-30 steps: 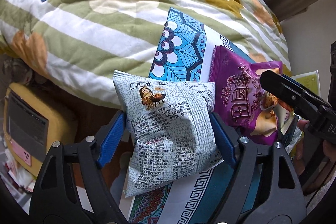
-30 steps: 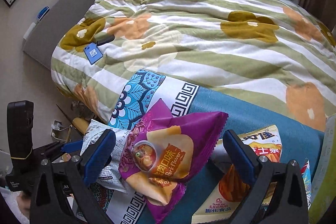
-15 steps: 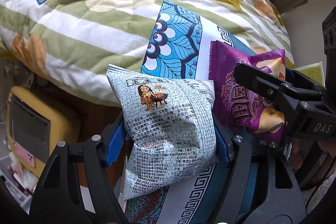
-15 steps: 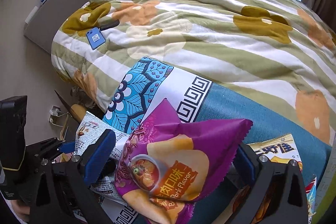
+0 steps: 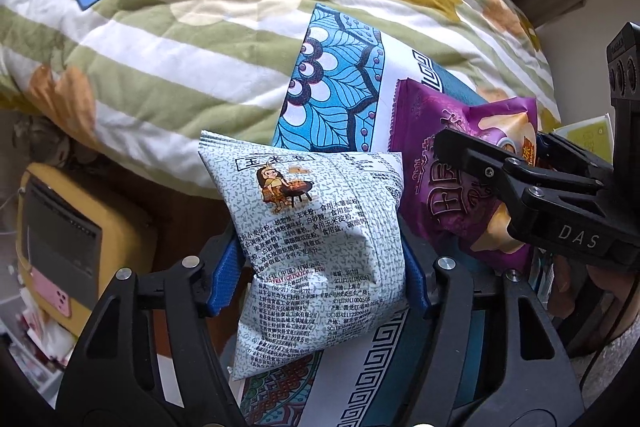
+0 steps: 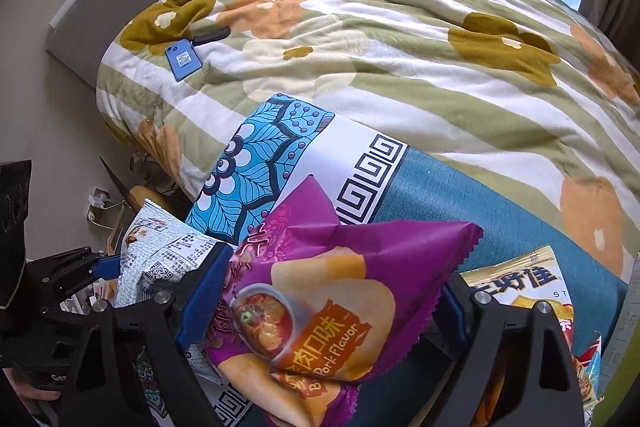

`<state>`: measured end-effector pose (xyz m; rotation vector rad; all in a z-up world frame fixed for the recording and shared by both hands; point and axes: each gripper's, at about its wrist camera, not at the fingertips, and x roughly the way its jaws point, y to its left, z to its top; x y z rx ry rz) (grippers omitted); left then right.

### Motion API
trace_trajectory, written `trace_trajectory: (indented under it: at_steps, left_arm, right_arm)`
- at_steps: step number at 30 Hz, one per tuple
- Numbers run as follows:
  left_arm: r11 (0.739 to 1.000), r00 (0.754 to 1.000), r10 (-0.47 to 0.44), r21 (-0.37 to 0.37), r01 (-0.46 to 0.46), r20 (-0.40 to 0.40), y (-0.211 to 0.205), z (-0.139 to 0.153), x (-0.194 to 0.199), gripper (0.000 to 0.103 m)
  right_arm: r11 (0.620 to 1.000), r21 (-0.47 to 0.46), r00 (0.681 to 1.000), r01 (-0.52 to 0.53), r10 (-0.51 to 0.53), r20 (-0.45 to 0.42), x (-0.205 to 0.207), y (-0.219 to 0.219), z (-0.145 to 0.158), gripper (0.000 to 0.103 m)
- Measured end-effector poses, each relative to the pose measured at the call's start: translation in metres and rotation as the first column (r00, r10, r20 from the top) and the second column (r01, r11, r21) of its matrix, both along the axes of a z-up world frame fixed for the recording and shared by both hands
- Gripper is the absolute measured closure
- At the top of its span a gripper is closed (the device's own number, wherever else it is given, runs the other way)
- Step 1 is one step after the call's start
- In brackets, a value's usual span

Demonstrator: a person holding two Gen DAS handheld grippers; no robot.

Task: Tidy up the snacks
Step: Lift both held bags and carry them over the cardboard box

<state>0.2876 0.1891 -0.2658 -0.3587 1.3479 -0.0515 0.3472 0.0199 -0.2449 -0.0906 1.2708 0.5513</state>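
Snacks in both claws: white bag left, purple bag right, over the patterned cloth at the bed's edge.

Left wrist view: the left claw (image 5: 320, 259), wide a second ago, is closing and now pinches the white snack bag (image 5: 316, 239), one bag in it; purple bag beside. Right wrist view: the right claw (image 6: 324, 303) is closing too, blue pads at the purple snack bag (image 6: 320, 299); both look ready to lift. Count: one white, one purple, one yellow bag (image 6: 520, 283), one blue phone (image 6: 183, 59).
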Motion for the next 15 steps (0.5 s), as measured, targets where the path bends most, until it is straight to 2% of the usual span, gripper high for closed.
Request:
trace_trajectory:
  at_steps: [7,15]
  left_arm:
    - [1.000,0.999,-0.012,0.005,0.012,0.034,0.001,0.017,-0.015,0.040]
    - [0.999,0.994,-0.033,0.010,0.032,0.101,0.006,0.056,-0.042,0.040]
  right_arm:
    - [1.000,0.020,1.000,0.006,-0.006,-0.003,-0.012,-0.001,0.006,0.040]
    - [0.998,0.055,0.998,0.039,-0.042,0.053,-0.038,-0.004,0.034,0.042]
